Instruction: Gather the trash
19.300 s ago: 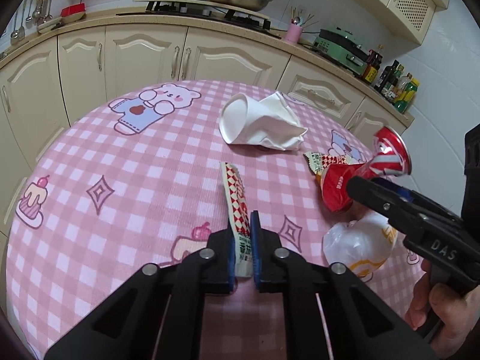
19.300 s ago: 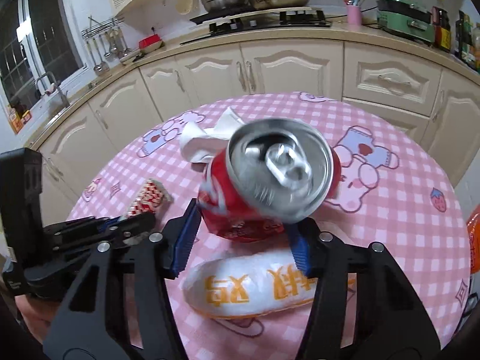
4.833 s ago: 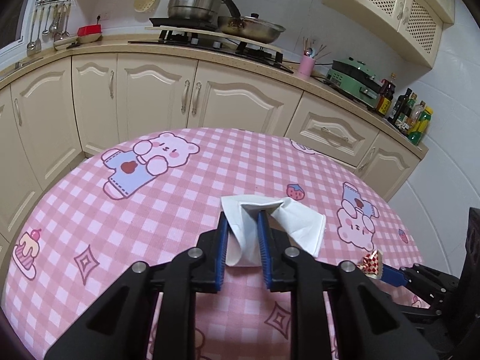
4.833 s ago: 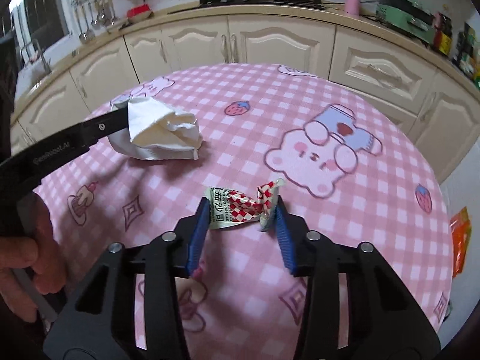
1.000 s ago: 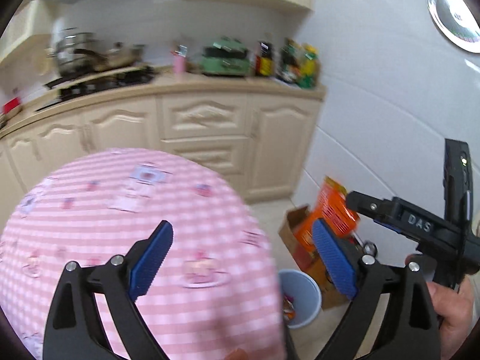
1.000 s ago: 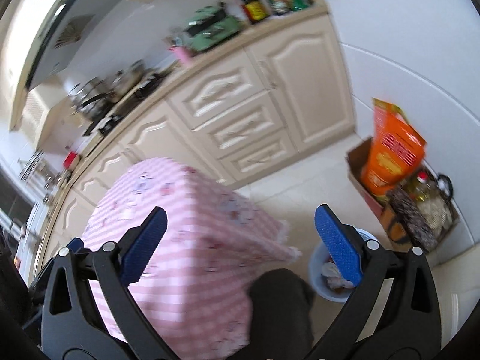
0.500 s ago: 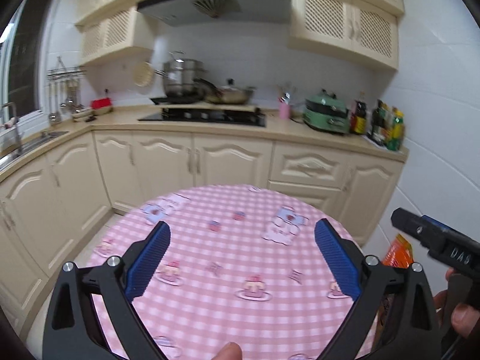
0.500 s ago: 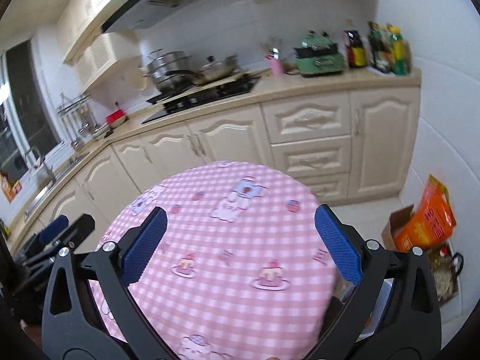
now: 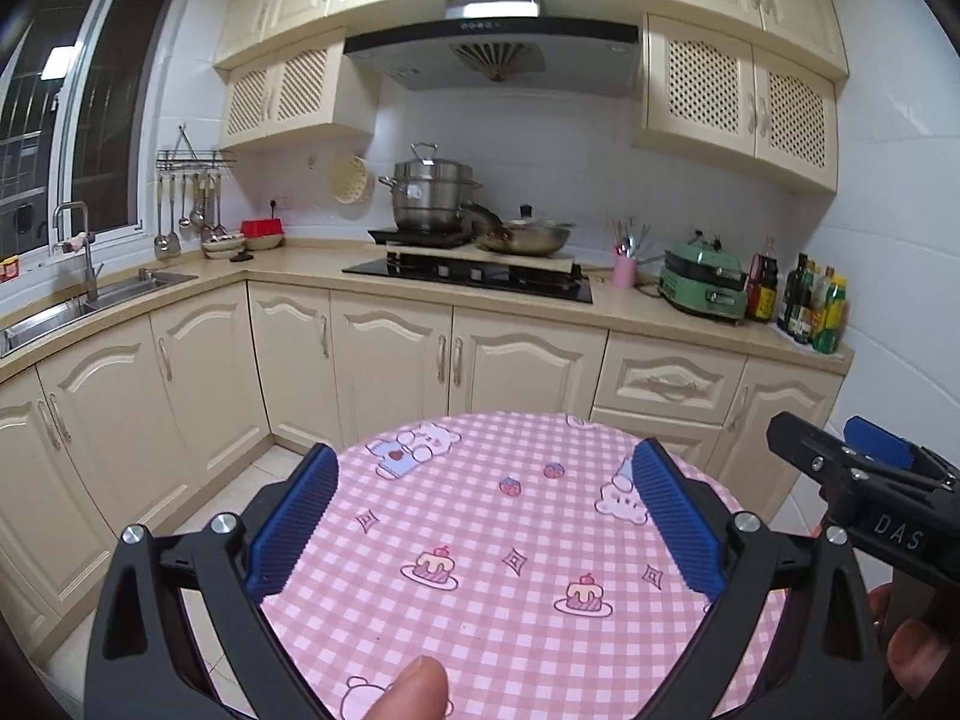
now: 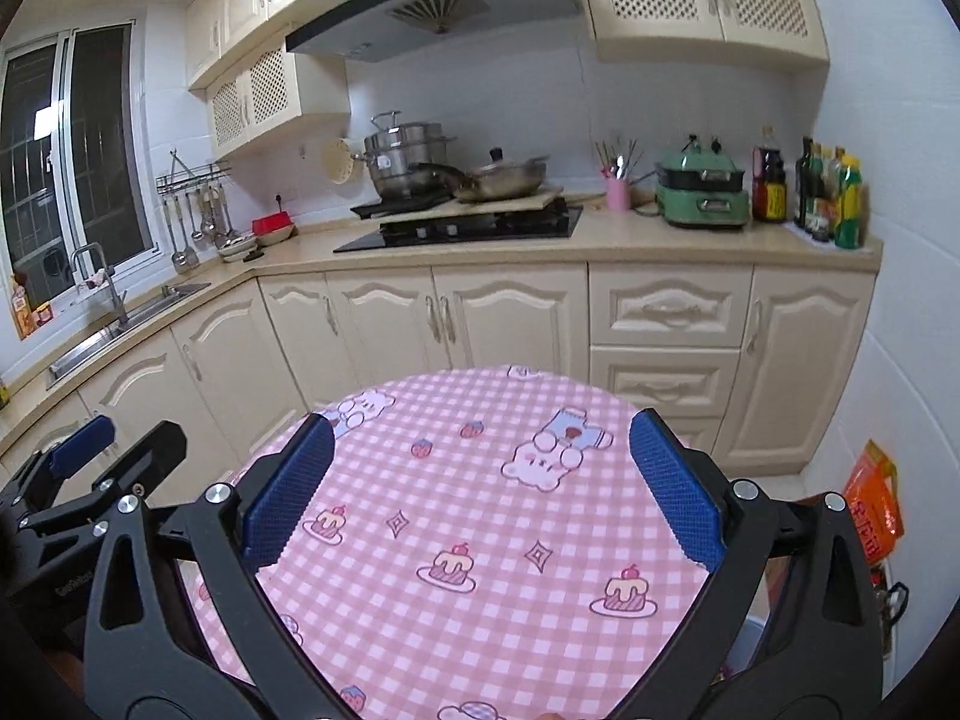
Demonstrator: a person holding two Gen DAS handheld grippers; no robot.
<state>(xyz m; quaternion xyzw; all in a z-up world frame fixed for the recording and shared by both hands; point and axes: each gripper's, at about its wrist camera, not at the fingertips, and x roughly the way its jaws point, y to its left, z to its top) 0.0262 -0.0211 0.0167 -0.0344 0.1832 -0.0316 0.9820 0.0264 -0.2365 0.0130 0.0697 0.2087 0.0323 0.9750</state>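
Observation:
The round table with the pink checked cloth shows in both wrist views, and no trash lies on it. My left gripper is open and empty, held above the table's near side. My right gripper is open and empty too, and it also shows at the right edge of the left wrist view. The left gripper shows at the lower left of the right wrist view. A sliver of the blue bin shows on the floor at the lower right, mostly hidden by my right gripper.
Cream kitchen cabinets run behind the table, with a hob, pots and a sink on the counter. An orange bag stands on the floor by the right wall. A fingertip shows at the bottom edge.
Both grippers have swung away from the floor bin back to face the table and kitchen and have pulled back higher. Both stay open and empty.

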